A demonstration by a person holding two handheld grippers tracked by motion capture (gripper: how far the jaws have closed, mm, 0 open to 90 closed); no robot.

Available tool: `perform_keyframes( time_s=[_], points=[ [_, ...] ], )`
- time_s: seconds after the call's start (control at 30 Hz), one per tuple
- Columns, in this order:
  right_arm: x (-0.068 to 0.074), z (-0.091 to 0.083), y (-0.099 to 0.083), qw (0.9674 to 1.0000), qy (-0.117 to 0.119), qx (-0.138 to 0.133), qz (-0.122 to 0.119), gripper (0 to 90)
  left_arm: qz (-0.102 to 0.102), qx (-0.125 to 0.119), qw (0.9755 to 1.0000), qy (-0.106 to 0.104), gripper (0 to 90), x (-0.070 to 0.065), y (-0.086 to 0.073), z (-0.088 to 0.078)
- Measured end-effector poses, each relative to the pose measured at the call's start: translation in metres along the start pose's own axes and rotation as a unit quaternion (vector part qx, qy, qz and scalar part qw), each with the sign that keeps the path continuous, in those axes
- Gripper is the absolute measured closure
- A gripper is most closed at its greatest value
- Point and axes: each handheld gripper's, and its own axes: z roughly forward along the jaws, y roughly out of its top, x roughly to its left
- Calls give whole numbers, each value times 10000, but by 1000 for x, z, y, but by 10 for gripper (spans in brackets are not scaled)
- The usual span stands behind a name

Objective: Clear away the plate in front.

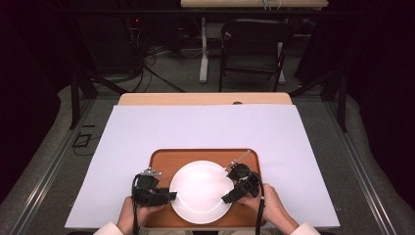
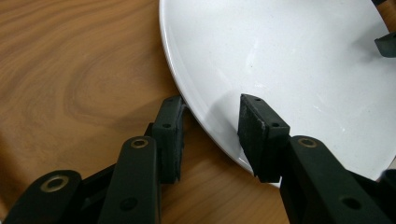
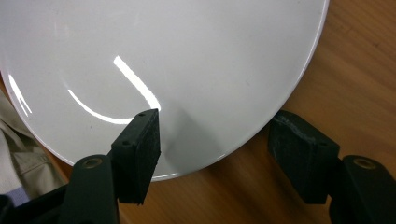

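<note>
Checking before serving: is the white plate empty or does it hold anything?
Empty. The round white ceramic plate on the brown wooden tray shows a bare glossy surface; each claw straddles its rim.

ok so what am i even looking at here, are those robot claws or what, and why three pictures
No robot: a person's hands each hold a hand-worked grasping tool. The high view looks down on the table; the other two come from cameras riding on each tool, looking along its black jaws. A wooden tray lies on the white-covered table, with an empty white plate on it. The left tool and right tool sit at opposite edges of the plate. Each has its jaws open astride the rim, one over the plate, one outside it. Nothing is clamped yet.
</note>
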Motion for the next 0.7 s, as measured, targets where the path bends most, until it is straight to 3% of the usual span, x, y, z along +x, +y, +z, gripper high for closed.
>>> perform_keyframes(
  time_s=[0.1,0.13,0.27,0.33,0.43,0.53,0.7],
  points=[
    [-1,-3,0,10000,42,-62,10,313,36,-8,10000,22,517,0,1,-1],
    [-2,-4,0,10000,23,-82,-28,302,111,-18,9998,160,484,-2,2,-1],
    [-5,-9,0,9996,-12,-229,-142,245,294,-133,9987,381,348,-3,6,-5],
    [-7,-13,0,9992,-31,-347,-205,216,403,-202,9979,457,329,-3,8,-8],
    [-9,-20,0,9979,-96,-541,-334,169,518,-374,9970,445,257,-1,13,-14],
    [-12,-26,0,9966,-144,-709,-397,140,617,-567,9949,555,220,-1,20,-22],
    [-15,-38,1,9934,-251,-985,-535,89,1024,-755,9892,731,159,-3,32,-38]
  ],
)
